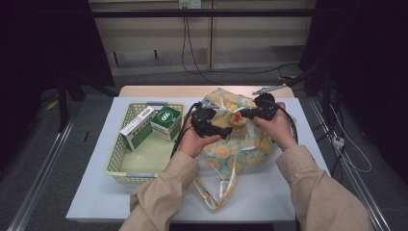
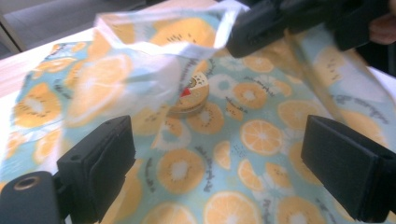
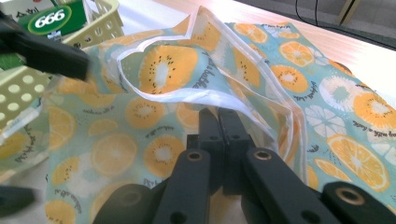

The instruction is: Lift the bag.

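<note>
Right gripper [image 3: 223, 135] is clamped on the white-piped rim of the bag [image 3: 187, 140], holding the mouth up off the table [image 1: 96, 192]. Left gripper [image 2: 219, 163] stands wide with nothing between its jaws, hovering over the fabric just short of the opening. The bag lies mid-table, right of the basket [image 1: 115, 159], and looks thin, limp and light: it will sag and fold wherever it is not held. That stitched rim seems the best place to grip, since flat cloth would likely slip or bunch. Inside, a small round tin [image 2: 190, 97] lies on the lining. Beyond, two boxes [image 1: 151, 125] sit in the basket.
</note>
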Demonstrator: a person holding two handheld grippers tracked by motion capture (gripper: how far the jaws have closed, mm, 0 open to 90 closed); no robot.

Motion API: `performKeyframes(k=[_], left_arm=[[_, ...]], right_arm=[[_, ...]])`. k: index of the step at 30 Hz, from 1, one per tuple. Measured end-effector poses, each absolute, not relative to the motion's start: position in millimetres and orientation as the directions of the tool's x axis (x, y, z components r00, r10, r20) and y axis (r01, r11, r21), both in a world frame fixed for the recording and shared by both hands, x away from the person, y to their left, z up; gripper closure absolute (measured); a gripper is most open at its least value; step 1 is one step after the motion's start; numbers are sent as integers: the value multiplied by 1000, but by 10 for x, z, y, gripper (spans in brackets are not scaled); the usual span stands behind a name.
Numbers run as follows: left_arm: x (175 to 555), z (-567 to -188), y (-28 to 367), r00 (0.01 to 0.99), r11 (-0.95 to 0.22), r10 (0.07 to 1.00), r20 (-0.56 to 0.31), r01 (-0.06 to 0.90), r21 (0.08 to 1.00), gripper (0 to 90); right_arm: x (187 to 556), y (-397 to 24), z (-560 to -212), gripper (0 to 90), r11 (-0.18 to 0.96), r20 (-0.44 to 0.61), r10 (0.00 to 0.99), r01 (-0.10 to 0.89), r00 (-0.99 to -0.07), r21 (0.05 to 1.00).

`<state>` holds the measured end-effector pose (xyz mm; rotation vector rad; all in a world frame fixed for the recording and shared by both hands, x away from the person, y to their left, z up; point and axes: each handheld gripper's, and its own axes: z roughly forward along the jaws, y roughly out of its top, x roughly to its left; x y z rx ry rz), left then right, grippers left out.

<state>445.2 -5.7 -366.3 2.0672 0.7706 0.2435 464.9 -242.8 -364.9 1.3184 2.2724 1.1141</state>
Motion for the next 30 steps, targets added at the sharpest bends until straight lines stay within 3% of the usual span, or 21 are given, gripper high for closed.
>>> performKeyframes(k=[13, 30], left_arm=[[4389, -3406, 521, 744, -361, 658, -117, 447, 818, 94], [4562, -3491, 1207, 645, -348, 760, -83, 511, 786, 85]], right_arm=[[4623, -2341, -3759, 900, 292, 127, 827, 612, -547, 734], [4605, -2403, -3732, 900, 287, 127, 829, 609, -545, 739]])
